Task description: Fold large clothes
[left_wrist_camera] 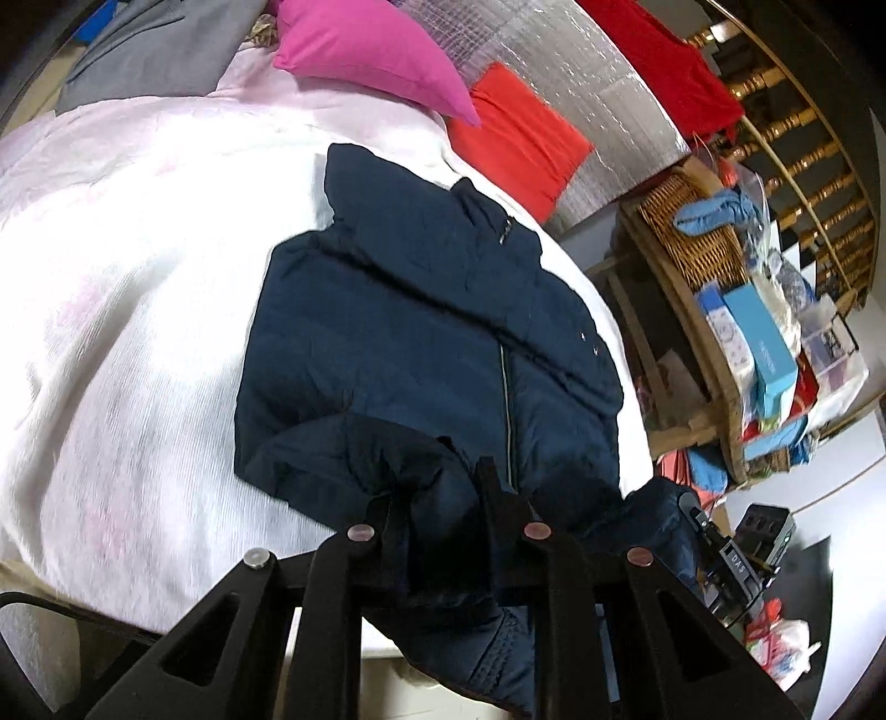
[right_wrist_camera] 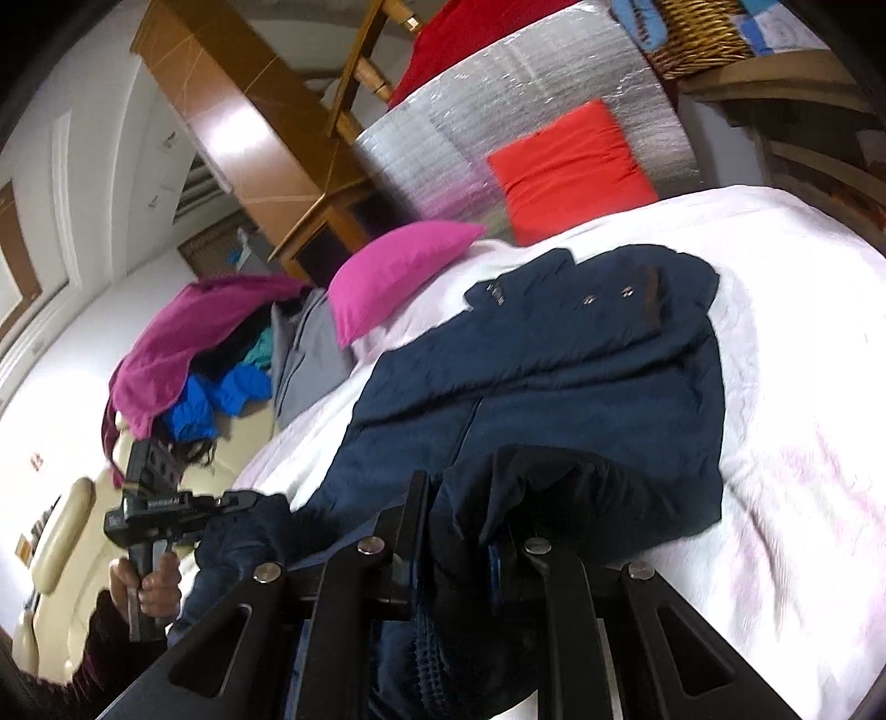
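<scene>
While we look along the left gripper (left_wrist_camera: 437, 498), its jaws are clenched on a bunched hem fold of the navy jacket (left_wrist_camera: 421, 332). That jacket lies flat on the white bedspread (left_wrist_camera: 138, 304), its length running away from us, collar toward the pink pillow (left_wrist_camera: 371, 50). From the right gripper (right_wrist_camera: 459, 520), we see jaws likewise pinching the hem, collar pointing far.
</scene>
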`<state>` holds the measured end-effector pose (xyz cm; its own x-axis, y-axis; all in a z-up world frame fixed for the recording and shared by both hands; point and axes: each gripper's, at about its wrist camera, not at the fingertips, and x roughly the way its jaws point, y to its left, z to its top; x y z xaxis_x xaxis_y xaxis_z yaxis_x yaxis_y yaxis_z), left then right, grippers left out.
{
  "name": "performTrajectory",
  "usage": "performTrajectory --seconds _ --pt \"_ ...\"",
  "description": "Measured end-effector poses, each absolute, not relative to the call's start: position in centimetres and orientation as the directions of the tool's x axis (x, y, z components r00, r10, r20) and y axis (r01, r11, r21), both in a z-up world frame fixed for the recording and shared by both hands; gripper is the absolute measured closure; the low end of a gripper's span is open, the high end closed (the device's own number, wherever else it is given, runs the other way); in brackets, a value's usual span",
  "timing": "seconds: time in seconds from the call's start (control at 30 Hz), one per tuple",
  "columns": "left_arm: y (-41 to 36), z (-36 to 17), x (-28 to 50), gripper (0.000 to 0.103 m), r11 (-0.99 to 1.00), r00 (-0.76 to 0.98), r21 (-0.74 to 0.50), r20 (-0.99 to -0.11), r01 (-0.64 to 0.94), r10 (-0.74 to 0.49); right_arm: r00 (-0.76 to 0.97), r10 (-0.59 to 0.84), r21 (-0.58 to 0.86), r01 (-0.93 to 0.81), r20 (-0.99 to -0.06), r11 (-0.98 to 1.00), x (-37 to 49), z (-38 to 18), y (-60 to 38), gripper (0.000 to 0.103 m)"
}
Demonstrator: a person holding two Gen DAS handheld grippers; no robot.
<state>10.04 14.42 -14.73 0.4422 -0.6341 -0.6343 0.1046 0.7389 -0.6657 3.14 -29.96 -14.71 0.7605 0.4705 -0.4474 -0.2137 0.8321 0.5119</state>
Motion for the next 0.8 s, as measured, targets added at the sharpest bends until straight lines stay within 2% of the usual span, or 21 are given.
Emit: performTrajectory --seconds 0.8 --pt "11.7 -14.6 20.6 0.083 0.647 0.562 -0.762 -0.526 0.022 -0.638 0.837 0.362 0.558 -0.085 -0.409 0.826 11.6 -14.5 -31.5 0.086"
